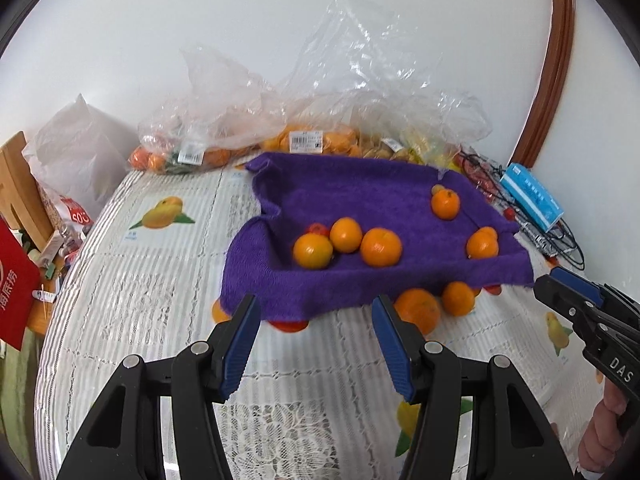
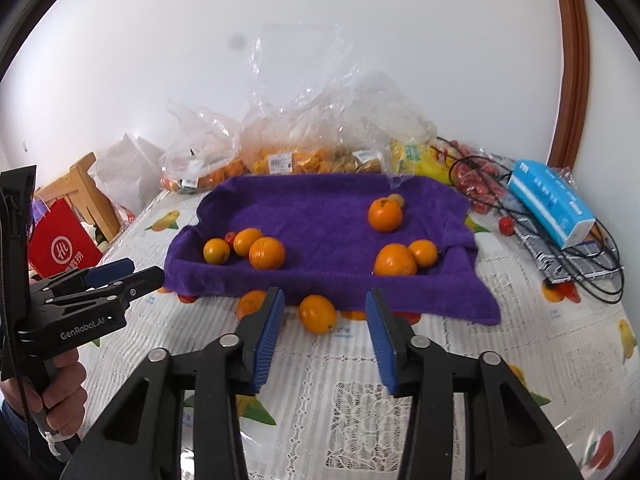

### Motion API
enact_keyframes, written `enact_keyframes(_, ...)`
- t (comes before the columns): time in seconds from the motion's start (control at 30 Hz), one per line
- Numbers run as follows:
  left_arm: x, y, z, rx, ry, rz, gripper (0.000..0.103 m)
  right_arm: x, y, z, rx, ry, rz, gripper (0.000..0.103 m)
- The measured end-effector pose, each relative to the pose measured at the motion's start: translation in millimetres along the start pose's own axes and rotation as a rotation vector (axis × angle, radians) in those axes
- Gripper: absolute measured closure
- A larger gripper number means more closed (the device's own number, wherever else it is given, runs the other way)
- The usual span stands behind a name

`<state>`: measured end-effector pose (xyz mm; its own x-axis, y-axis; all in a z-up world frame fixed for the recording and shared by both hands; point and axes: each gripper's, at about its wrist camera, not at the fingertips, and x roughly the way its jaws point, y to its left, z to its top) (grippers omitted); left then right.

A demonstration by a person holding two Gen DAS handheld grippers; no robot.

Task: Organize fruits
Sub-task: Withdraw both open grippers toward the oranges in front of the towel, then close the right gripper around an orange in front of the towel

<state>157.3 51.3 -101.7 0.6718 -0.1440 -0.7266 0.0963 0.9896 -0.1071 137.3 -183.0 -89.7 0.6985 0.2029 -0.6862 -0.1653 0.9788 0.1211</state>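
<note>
Centre frame, both views: oranges [image 2: 267,253] already sit on the purple towel [image 2: 320,208], three clustered at its left with a small red fruit, more to the right. Job looks partway done, by my read. Loose oranges [image 2: 317,313] lie on the table [image 2: 320,360] at the towel's near edge, some half tucked under it, and bagged fruit [image 2: 280,160] waits behind. Right gripper [image 2: 324,336] hovers wide open and empty, one loose orange just beyond its tips. Left gripper [image 1: 316,344], also agape and empty, faces another loose orange [image 1: 418,309] at lower centre.
</note>
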Motion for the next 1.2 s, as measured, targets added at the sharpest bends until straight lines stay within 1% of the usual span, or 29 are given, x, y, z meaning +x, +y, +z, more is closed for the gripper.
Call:
enact_keyframes(0.1, 8, 3, -3, 0.0, 0.017, -0.003, 0.047, 13, 1, -3, -0.008, 0.023, 0.013, 0.067)
enact_keyframes(0.23, 23, 7, -5, -0.006, 0.035, -0.013, 0.047, 33, 4, -7, -0.026, 0.052, 0.016, 0.068)
enact_keyframes(0.33, 36, 9, -6, -0.008, 0.054, -0.009, 0.047, 49, 6, -9, -0.053, 0.071, 0.005, 0.068)
enact_keyframes(0.43, 44, 10, -10, -0.004, 0.05, 0.005, 0.047, 65, 6, -10, -0.059, 0.095, 0.016, 0.068)
enact_keyframes(0.5, 48, 10, -11, -0.012, 0.068, 0.001, 0.047, 75, 7, -11, -0.064, 0.109, 0.014, 0.07)
enact_keyframes(0.57, 47, 11, -12, -0.024, 0.056, -0.015, 0.047, 83, 6, -12, -0.058, 0.123, 0.02, 0.071)
enact_keyframes(0.63, 46, 12, -12, -0.029, 0.047, -0.012, 0.047, 91, 6, -12, -0.052, 0.137, 0.021, 0.071)
enact_keyframes(0.77, 49, 11, -15, -0.027, 0.054, -0.02, 0.047, 98, 7, -13, -0.062, 0.137, 0.02, 0.069)
enact_keyframes(0.87, 52, 9, -16, -0.012, 0.058, -0.002, 0.047, 107, 9, -15, -0.076, 0.167, 0.016, 0.069)
enact_keyframes(0.97, 53, 8, -16, -0.008, 0.062, -0.015, 0.047, 111, 12, -18, -0.097, 0.182, 0.008, 0.07)
enact_keyframes(1.2, 54, 5, -15, 0.012, 0.062, 0.009, 0.047, 105, 7, -18, -0.077, 0.152, 0.023, 0.07)
